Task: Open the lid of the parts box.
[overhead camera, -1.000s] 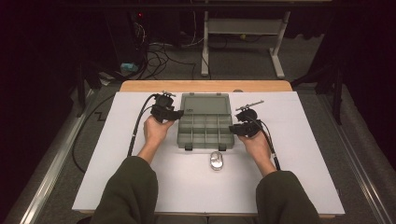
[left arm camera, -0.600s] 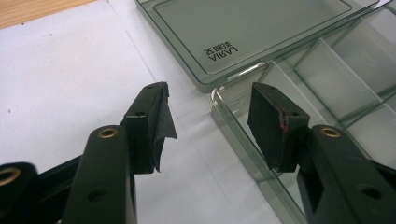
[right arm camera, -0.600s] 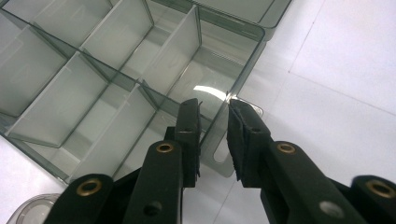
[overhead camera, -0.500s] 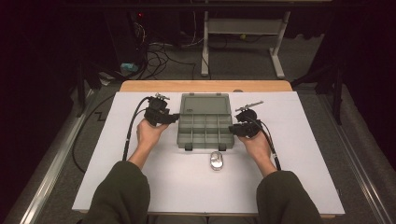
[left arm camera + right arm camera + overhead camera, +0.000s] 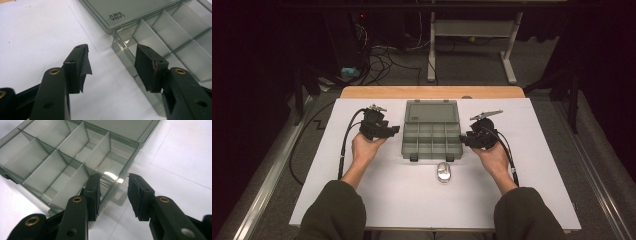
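Box (image 5: 432, 129) open on table (image 5: 362, 200); left gripper (image 5: 112, 62) and right gripper (image 5: 113, 195) flank it, jaws just opening, gripping nothing.

high view up over the near side, looking forward and down at the whole table (image 5: 362, 200). gripper views way closer, low, aimed inward from either side. all three catching the compartment box (image 5: 432, 130).

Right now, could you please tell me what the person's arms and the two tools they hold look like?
Both forearms wear dark olive sleeves. Each hand-held gripper, left and right, is black with two jaws, brass-coloured rivets and dark pads. A black cable trails from each, and a grey three-cornered plate sits on top.
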A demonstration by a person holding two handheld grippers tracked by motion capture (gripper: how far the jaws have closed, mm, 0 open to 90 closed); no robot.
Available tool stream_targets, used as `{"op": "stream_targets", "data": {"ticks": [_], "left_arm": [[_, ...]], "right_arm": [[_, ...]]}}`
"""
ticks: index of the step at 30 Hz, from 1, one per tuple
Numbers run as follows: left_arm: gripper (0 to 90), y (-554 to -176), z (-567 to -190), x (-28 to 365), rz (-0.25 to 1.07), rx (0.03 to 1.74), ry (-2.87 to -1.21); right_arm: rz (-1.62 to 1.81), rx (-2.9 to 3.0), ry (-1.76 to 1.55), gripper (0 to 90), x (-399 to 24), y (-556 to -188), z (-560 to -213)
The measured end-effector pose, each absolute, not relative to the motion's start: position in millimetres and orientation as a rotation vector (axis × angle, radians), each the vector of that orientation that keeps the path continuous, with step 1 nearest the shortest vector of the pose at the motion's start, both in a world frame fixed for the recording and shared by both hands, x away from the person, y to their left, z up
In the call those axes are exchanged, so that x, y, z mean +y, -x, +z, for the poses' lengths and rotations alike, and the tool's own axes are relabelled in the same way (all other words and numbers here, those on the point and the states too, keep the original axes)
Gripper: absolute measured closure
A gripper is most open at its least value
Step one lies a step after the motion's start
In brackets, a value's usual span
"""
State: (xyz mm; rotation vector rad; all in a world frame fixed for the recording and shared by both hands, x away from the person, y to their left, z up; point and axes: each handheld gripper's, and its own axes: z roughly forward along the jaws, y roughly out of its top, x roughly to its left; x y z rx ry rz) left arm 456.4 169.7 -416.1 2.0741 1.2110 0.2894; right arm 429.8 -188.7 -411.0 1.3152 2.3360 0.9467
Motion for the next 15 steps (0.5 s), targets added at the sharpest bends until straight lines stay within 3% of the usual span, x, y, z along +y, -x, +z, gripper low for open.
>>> {"op": "stream_targets", "data": {"ticks": [15], "left_arm": [[43.7, -434.8, -417.6, 178.2, 0.299, 1.177, -2.077]], "right_arm": [[1.014, 2.312, -1.293, 56.6, -206.7, -409.0, -410.6]]}}
